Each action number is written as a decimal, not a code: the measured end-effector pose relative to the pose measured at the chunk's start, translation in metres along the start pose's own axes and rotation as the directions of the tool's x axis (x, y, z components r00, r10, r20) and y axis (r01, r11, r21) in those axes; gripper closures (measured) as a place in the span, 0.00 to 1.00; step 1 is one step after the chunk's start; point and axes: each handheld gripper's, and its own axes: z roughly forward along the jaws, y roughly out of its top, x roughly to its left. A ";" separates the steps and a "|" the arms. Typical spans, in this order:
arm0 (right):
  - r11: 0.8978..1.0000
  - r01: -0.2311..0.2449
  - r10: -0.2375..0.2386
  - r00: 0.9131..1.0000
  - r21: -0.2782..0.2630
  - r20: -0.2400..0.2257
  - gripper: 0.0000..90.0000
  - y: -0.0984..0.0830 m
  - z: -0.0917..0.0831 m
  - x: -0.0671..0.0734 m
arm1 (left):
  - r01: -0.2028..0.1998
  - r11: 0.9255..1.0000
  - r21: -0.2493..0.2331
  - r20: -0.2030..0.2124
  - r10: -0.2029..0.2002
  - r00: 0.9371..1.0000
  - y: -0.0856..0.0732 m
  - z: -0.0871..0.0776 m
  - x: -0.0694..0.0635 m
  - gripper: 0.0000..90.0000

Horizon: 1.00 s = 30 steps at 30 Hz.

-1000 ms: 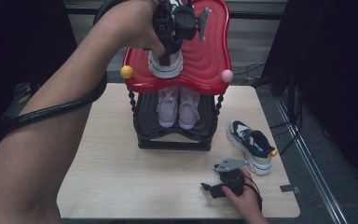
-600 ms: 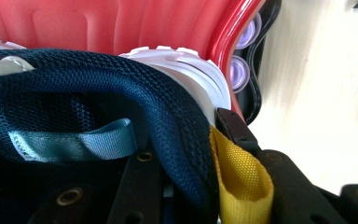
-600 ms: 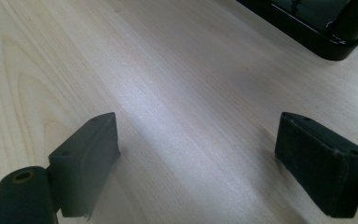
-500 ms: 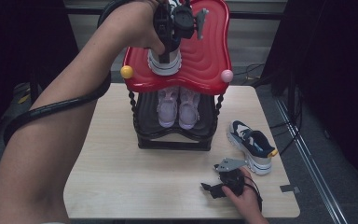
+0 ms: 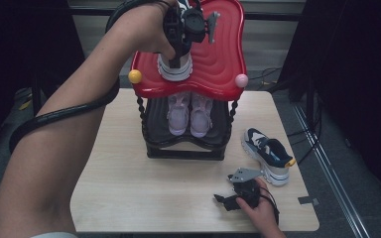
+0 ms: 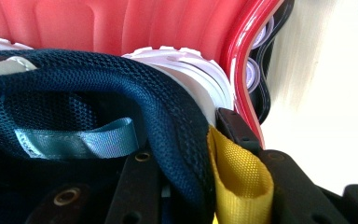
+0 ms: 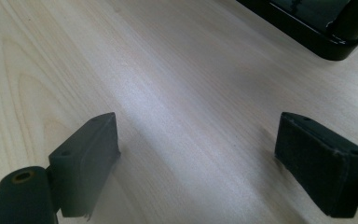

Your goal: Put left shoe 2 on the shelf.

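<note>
Navy mesh sneaker (image 6: 121, 88), white-soled, apparently upright on the red shelf (image 5: 218, 59).

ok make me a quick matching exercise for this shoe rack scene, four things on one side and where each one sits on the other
Things:
1. navy sneaker
2. pink sneakers
3. navy and white sneaker
4. right gripper

Places:
A. lower black shelf of the rack
B. on the table, right of the rack
C. near table edge, jaws open
D. red top shelf, in the left gripper

Pairs: 1-D, 2-A, 3-B, 4-C
</note>
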 end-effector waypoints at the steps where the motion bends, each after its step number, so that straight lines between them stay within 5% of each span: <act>1: 1.000 0.000 0.000 1.000 0.000 0.000 0.15 0.000 0.000 0.000 | 0.002 1.000 -0.004 0.000 -0.002 1.000 -0.001 0.001 0.001 0.78; 22: 1.000 -0.001 0.001 1.000 0.001 0.000 0.15 0.000 0.000 0.000 | 0.053 0.998 -0.019 0.002 -0.053 0.999 -0.005 0.004 0.000 0.75; 30: 1.000 0.001 -0.001 1.000 0.001 -0.001 0.15 0.000 0.000 0.000 | -0.047 0.999 0.024 0.003 0.047 0.999 -0.002 0.005 -0.004 0.78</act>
